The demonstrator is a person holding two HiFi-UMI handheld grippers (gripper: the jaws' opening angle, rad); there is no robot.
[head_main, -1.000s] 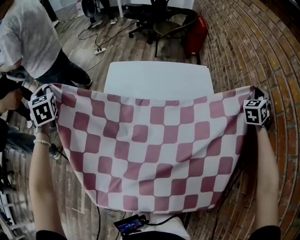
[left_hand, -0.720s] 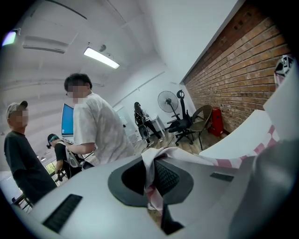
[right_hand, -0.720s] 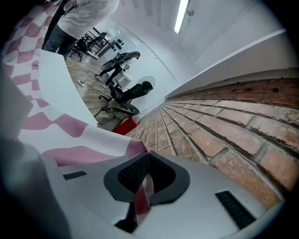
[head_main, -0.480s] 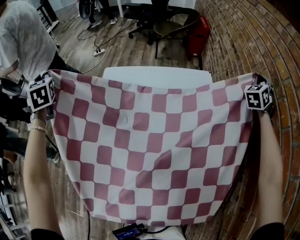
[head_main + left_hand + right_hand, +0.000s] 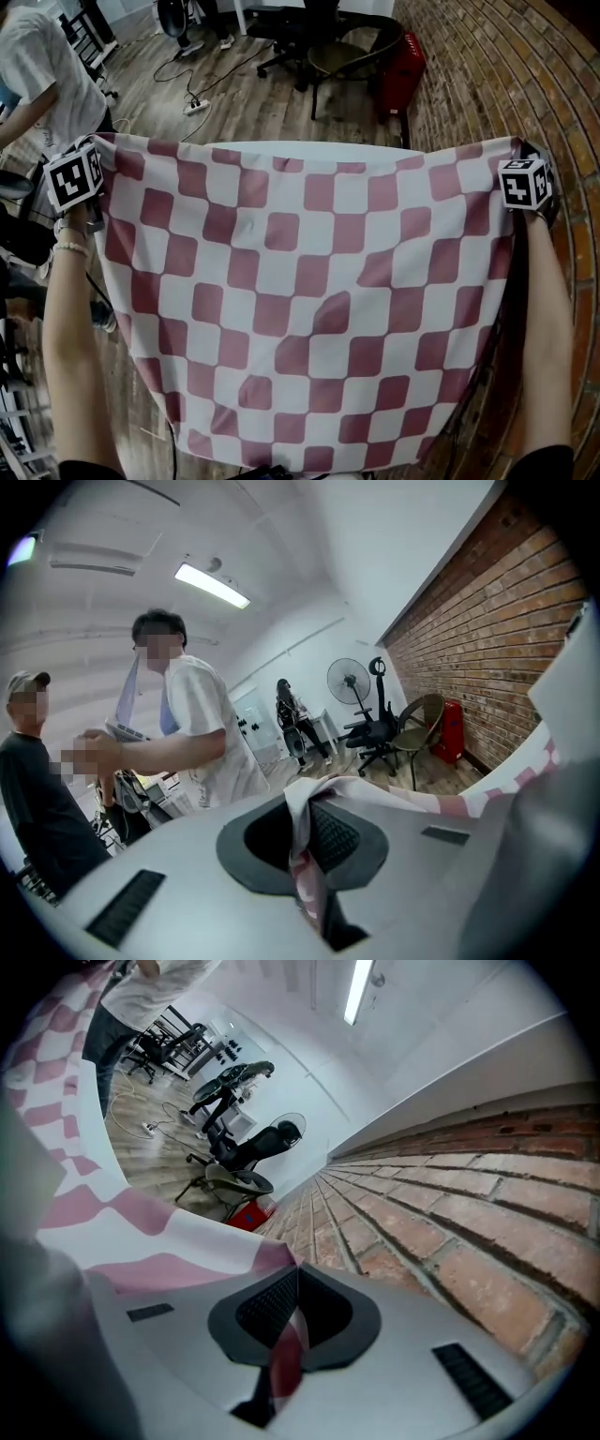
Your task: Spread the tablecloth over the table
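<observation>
1. the tablecloth (image 5: 309, 300), checked in pink and white, hangs stretched wide between the two grippers. its top edge runs nearly level and the rest drapes down toward the person holding it.
2. the left gripper (image 5: 305, 841) has its jaws pressed together on a bunched top corner of the cloth. the fabric squeezes out between the ribbed pads and trails off to the right of the left gripper view.
3. the right gripper (image 5: 289, 1326) is likewise clamped, pinching the other top corner. the cloth spreads away to the left of the right gripper view.
4. in the head view, both forearms reach forward, one at each side of the cloth.
5. the white table (image 5: 309, 144) shows only as a thin strip just above the cloth's top edge. whether the cloth touches it cannot be told.
6. beyond the table stand a black office chair (image 5: 323, 37) and a red container (image 5: 403, 66) by the brick wall (image 5: 506, 84). a person in a white shirt (image 5: 37, 66) stands at the far left.
</observation>
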